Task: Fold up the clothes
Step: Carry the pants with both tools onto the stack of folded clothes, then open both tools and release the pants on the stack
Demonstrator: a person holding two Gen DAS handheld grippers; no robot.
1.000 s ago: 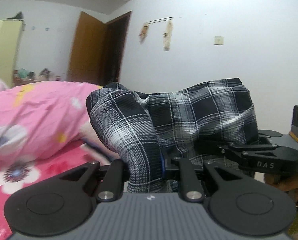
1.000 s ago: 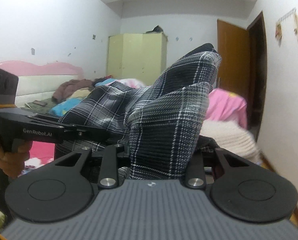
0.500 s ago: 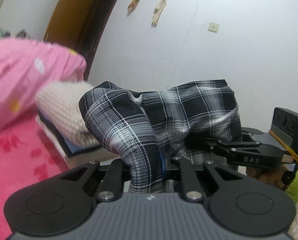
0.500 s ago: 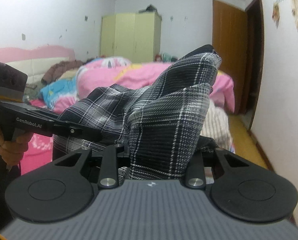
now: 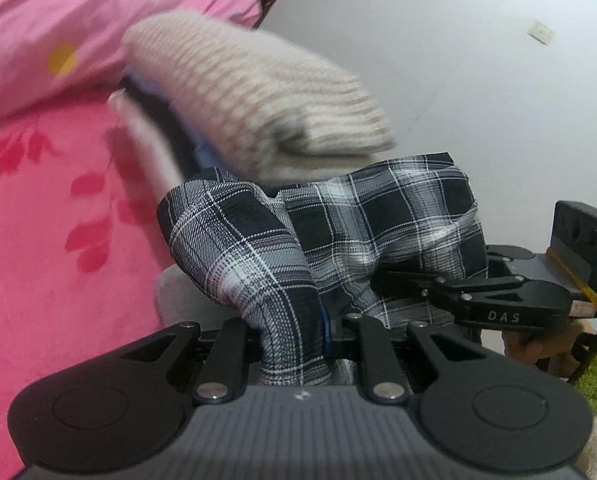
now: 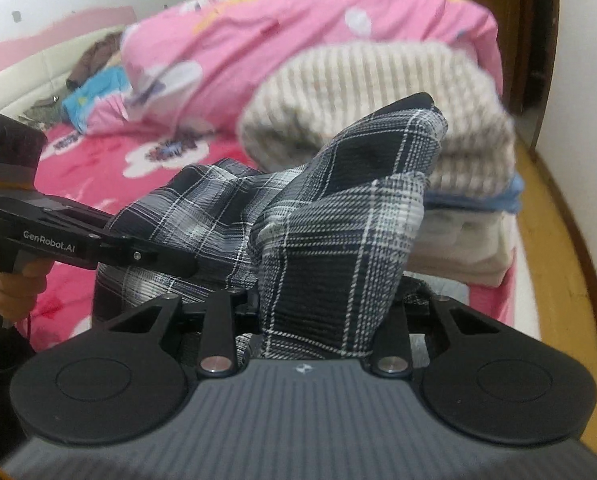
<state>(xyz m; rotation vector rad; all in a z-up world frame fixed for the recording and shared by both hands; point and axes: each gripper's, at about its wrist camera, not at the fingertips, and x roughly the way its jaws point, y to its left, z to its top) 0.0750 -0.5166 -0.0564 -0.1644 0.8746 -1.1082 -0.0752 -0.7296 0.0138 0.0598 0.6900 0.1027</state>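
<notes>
In the left wrist view, the left hand-held gripper (image 5: 298, 332) is clamped on a bunch of the plaid shirt (image 5: 338, 232). The shirt hangs in the air between the two hand-held grippers, just in front of a pile of folded clothes with a striped knit sweater (image 5: 258, 92) on top. The pile sits on the bed (image 5: 38, 220) with its pink flowered sheet. The right hand-held gripper (image 5: 382, 276) comes in from the right side and bites the other end of the shirt.

In the right wrist view, the right hand-held gripper (image 6: 318, 312) has a thick fold of plaid shirt (image 6: 330, 240) between its jaws, and the jaws are opening a little. The cloth looks still held, but I cannot see the pads. The left hand-held gripper (image 6: 186, 264) holds the far end.

I think the step is to put the shirt down by the pile. To do it well, keep both ends level, lay the shirt flat, and do not let one end slip out early, or the fold will come undone.
</notes>
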